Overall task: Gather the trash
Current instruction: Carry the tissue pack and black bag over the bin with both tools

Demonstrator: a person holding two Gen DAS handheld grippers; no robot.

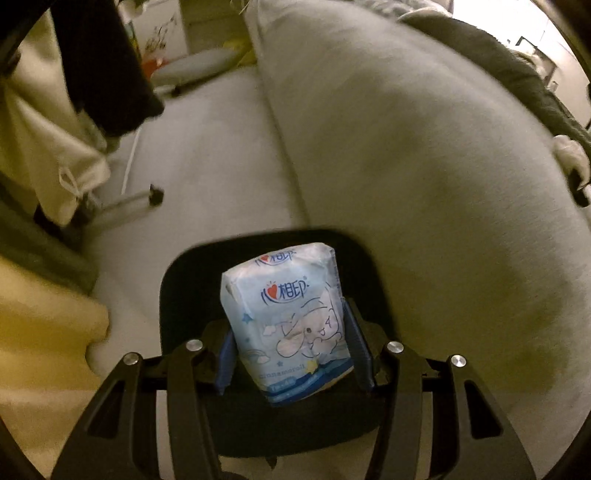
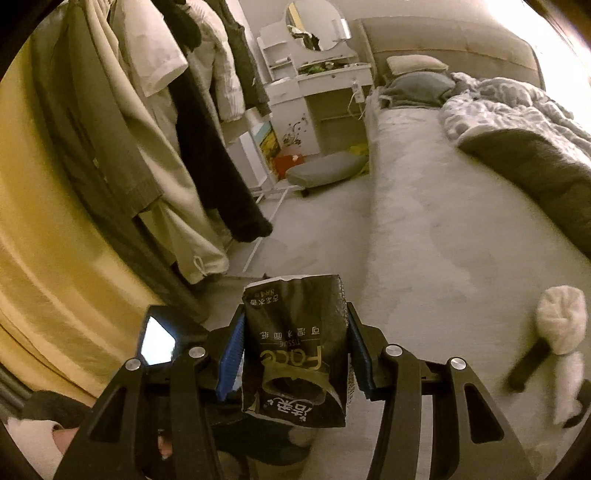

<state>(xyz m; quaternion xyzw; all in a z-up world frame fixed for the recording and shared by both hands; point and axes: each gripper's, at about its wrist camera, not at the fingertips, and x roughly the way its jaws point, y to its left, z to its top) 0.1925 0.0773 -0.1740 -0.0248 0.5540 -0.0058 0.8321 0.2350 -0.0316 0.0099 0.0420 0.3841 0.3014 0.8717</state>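
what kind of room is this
Most likely a bedroom: a bed with a rumpled duvet and pillows, a white dressing table with an oval mirror, and clothes hanging on a rack beside it.

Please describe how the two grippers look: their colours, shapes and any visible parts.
Both look alike. The left gripper and right gripper have black linkage arms with triangular cut-outs, round silver pivot bolts and blue ribbed finger pads. No cables or sleeves show.

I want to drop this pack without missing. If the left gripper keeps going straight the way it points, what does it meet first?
Most likely the black bin: its dark opening lies right behind the blue tissue pack held in the left gripper. How far off it is, I cannot tell.
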